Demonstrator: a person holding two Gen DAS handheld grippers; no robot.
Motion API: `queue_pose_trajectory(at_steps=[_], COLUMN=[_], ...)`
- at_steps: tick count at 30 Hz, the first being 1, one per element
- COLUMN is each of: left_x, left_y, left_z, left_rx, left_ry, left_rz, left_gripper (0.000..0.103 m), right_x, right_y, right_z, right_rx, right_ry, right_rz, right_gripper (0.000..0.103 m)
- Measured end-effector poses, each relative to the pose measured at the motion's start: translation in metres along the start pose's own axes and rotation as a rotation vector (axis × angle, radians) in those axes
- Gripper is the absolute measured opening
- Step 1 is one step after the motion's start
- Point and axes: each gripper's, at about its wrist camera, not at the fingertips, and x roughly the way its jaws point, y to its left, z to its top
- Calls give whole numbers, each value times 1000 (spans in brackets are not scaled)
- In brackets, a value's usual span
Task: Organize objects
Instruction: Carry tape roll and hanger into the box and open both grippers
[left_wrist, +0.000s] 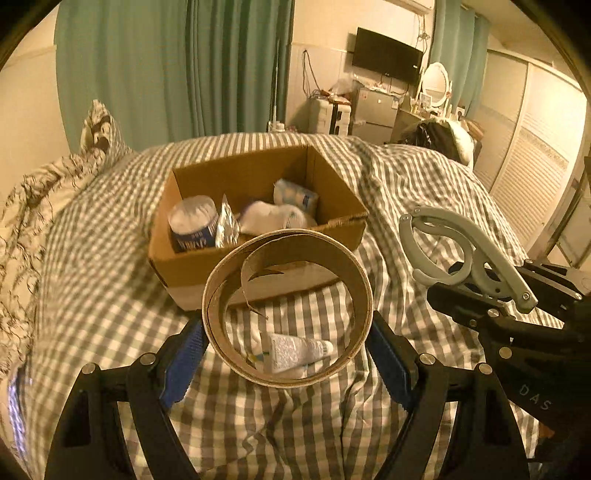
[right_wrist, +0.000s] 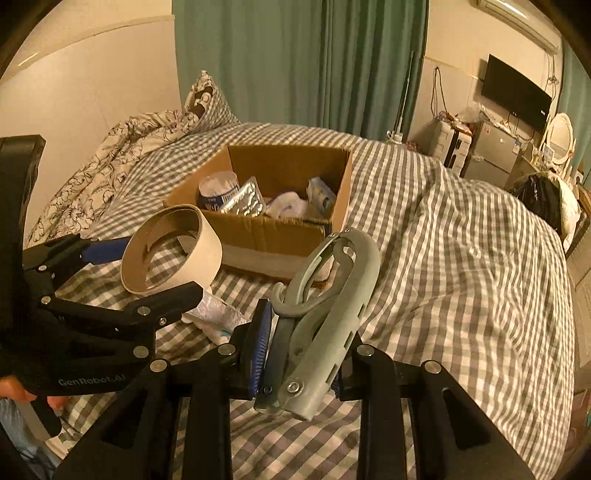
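Observation:
My left gripper (left_wrist: 288, 354) is shut on a cardboard tape ring (left_wrist: 221, 291), held above the bed in front of an open cardboard box (left_wrist: 184, 266). The ring also shows in the right wrist view (right_wrist: 207, 251). My right gripper (right_wrist: 301, 354) is shut on a grey folding hanger (right_wrist: 328, 317), held just right of the ring; the hanger also shows in the left wrist view (left_wrist: 491, 266). The box (right_wrist: 273, 240) holds a blue-labelled roll (left_wrist: 192, 221), a foil pack (left_wrist: 225, 225) and white packets (left_wrist: 273, 218). A white tube (left_wrist: 295, 350) lies on the bed below the ring.
The bed has a grey checked cover (left_wrist: 406, 184) with a raised fold on the right (right_wrist: 461, 229). A floral quilt (left_wrist: 37, 192) and pillow lie at the far left. Green curtains (left_wrist: 166, 66), a TV (left_wrist: 386, 59), small fridge and dresser stand beyond.

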Motion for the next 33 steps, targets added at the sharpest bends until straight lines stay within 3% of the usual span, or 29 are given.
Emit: queue_pose_trajectory(at_steps=[16, 26, 33], left_x=[-13, 25, 59], left_y=[34, 54, 59], left_z=[64, 103, 111], left_rx=[-16, 0, -1], left_ry=[-103, -94, -72], left_rz=[80, 143, 147], left_gripper=[85, 85, 85], right_x=[-13, 20, 57], right_y=[1, 0, -2], right_z=[71, 130, 160], right_rx=[-37, -57, -63], right_ry=[-116, -124, -107], right_rz=[28, 31, 27], right_gripper=[27, 27, 27])
